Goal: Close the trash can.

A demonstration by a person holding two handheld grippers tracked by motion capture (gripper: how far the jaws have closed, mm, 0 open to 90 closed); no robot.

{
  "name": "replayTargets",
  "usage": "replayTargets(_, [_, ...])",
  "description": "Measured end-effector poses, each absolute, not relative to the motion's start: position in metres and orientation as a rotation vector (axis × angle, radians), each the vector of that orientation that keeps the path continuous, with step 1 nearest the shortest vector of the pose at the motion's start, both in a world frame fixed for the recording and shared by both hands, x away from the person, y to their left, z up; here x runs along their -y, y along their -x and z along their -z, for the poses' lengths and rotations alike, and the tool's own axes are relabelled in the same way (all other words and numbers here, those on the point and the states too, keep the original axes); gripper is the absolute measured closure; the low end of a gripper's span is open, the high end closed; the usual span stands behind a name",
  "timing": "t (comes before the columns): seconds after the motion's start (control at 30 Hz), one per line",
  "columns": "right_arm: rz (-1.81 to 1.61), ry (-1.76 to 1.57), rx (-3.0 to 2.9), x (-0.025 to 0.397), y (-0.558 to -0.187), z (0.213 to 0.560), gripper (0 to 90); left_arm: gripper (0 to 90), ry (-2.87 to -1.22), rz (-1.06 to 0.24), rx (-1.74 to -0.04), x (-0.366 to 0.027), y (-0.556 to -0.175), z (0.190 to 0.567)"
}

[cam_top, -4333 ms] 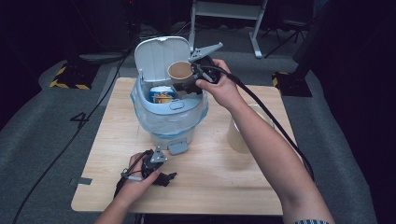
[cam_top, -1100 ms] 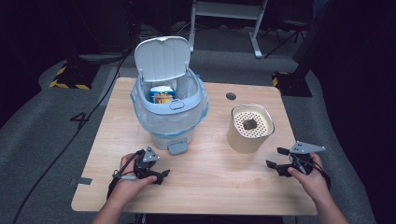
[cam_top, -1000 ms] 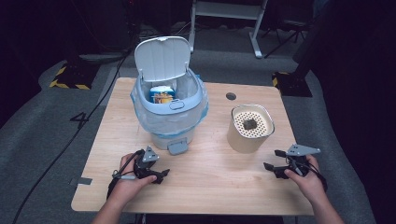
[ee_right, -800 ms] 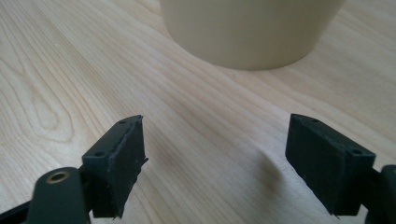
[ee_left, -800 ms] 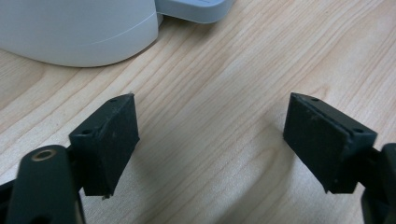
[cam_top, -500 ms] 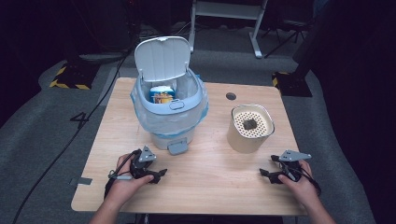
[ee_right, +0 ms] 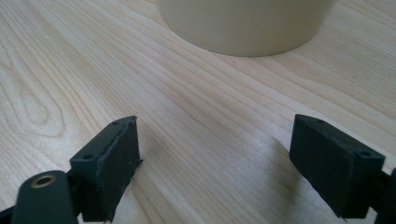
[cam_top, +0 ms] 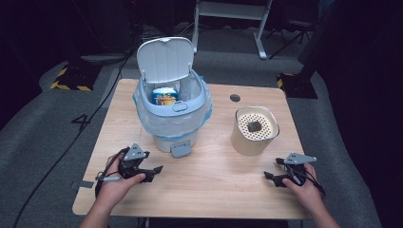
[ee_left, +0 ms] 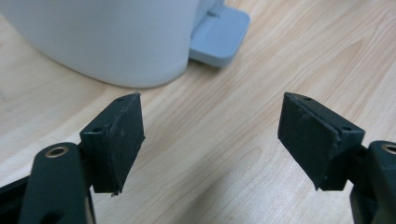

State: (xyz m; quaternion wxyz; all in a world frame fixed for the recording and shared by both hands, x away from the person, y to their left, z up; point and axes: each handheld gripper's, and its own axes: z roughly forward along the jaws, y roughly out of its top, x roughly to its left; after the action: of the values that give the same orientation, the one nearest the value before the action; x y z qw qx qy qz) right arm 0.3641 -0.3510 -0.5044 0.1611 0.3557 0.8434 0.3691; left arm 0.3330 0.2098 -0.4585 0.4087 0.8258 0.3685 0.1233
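Observation:
A pale blue pedal bin (cam_top: 173, 111) stands on the wooden table (cam_top: 209, 180) with its lid up and a plastic liner inside; a blue and orange packet (cam_top: 165, 98) lies in it. To its right is a cream round container (cam_top: 255, 131) with a perforated top. My left gripper (cam_top: 153, 172) rests open on the table near the front left, just before the bin's pedal (ee_left: 219, 41). My right gripper (cam_top: 273, 177) rests open at the front right, with the cream container (ee_right: 245, 23) just ahead. Both grippers (ee_left: 210, 140) (ee_right: 215, 158) hold nothing.
A dark round hole (cam_top: 235, 98) is set in the table behind the cream container. A cable (cam_top: 62, 152) trails off the left side over the grey floor. A white metal stand (cam_top: 233, 9) is beyond the table. Bare wood lies between the two grippers.
Earlier my right gripper held a brown cup over the open bin. It has since drawn back to the table's front right, empty, and moved slightly left and lower in the last second. The left barely moved.

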Motion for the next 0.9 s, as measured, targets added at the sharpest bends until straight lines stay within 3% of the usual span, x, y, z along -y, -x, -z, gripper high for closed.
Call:
replayTargets(0.4, [-1.054,-1.016,-2.408,0.351,-0.364,0.504,16.1,25.3,-2.013,-0.327,-0.901,-0.229,-0.331,0.425])
replayTargets(0.9, [-1.059,-1.016,-2.409,0.351,-0.364,0.505,16.2,26.4,-1.844,-0.359,-0.863,-0.246,-0.339,0.358])
